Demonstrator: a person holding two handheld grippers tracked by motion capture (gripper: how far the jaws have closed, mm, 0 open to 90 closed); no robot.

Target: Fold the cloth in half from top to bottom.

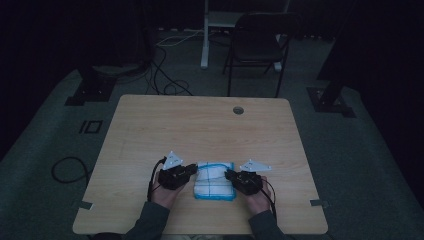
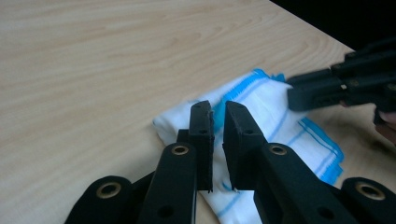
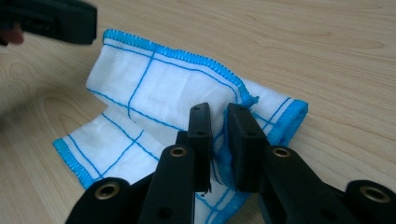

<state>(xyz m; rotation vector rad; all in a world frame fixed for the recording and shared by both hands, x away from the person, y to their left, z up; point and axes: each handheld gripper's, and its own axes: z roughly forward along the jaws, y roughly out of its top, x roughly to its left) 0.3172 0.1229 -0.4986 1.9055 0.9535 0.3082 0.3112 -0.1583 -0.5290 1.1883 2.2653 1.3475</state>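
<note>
Folded cloth (image 1: 216,181) on the table (image 1: 200,125), lying between the left tool (image 1: 192,170) and the right tool (image 1: 229,176), near the table's front edge. In the high view the two tools face each other across the cloth, each tip at one side edge of it.

Left tool (image 2: 218,122): jaws stand a narrow slot apart above the cloth's (image 2: 261,116) near corner; nothing is seen pinched between them, so this tool is slightly open. Beyond its tips lies the cloth, then the right tool (image 2: 299,93); off to its left, bare table (image 2: 93,70) runs wide.

Right tool (image 3: 219,122): jaws stand a narrow slot apart over a raised fold of the cloth (image 3: 159,88); whether the pads press that fold cannot be told. The left tool (image 3: 70,23) sits past the cloth's far corner.

Materials: cloth is white woven fabric, thin blue grid lines, bright blue stitched hem, folded to a rough rectangle with layers offset at the corners. Table (image 3: 327,46) is pale wood-grain laminate, smooth, with rounded corners and a round cable hole (image 1: 238,110) well beyond the tools. Jaws are matt black, flat-faced.
</note>
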